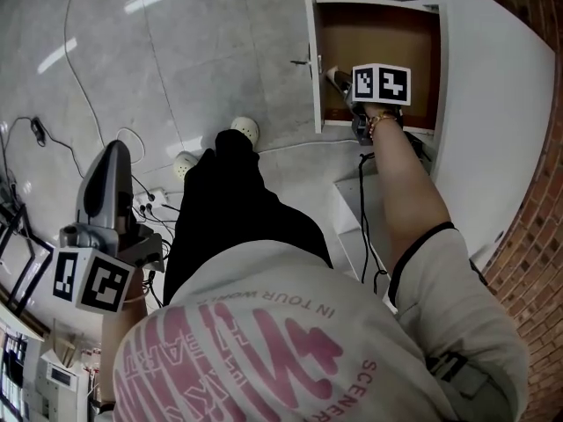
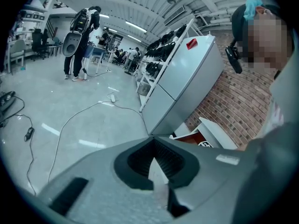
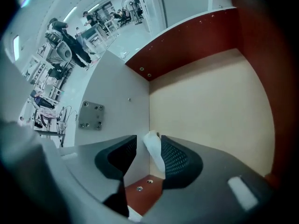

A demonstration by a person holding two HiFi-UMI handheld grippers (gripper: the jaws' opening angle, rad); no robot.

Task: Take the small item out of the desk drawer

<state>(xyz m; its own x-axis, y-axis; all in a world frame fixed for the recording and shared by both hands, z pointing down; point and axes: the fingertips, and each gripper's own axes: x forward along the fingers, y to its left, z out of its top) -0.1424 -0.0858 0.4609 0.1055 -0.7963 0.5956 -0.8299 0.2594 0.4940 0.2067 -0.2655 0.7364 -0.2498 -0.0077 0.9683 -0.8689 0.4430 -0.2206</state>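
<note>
The right tongs (image 3: pixel 148 140) point steeply down into the open drawer (image 1: pixel 378 38). Their jaws stand apart with the small white item (image 3: pixel 154 154) between them. It lies close against one pad, and the other pad is clear of it, so nothing is clamped yet. The left tongs (image 2: pixel 151 140) hang outside the drawer, well away from it, with their tips together and nothing I can make out between them.

The item sits in a front corner of the drawer, where the white front panel (image 3: pixel 117 92) meets the pale floor (image 3: pixel 210 106) and a red-brown side wall.

The step in hand looks like the grasp. To do it well, I would centre the item between the pads first, because closing now would probably drag it sideways. The jaw nearest the front panel has little room, so the tongs should stay upright and close slowly on the item's middle. Then they can lift straight up, clear of the drawer's rim.

The item is small and elongated with a rounded top. It looks soft, perhaps crumpled paper or plastic, though I cannot tell which, and it may squash or slip.

The pads are dark and ribbed, and should hold it well. The drawer floor is smooth and matt. The front panel carries a small metal plate (image 3: pixel 91 115) with screw heads.
</note>
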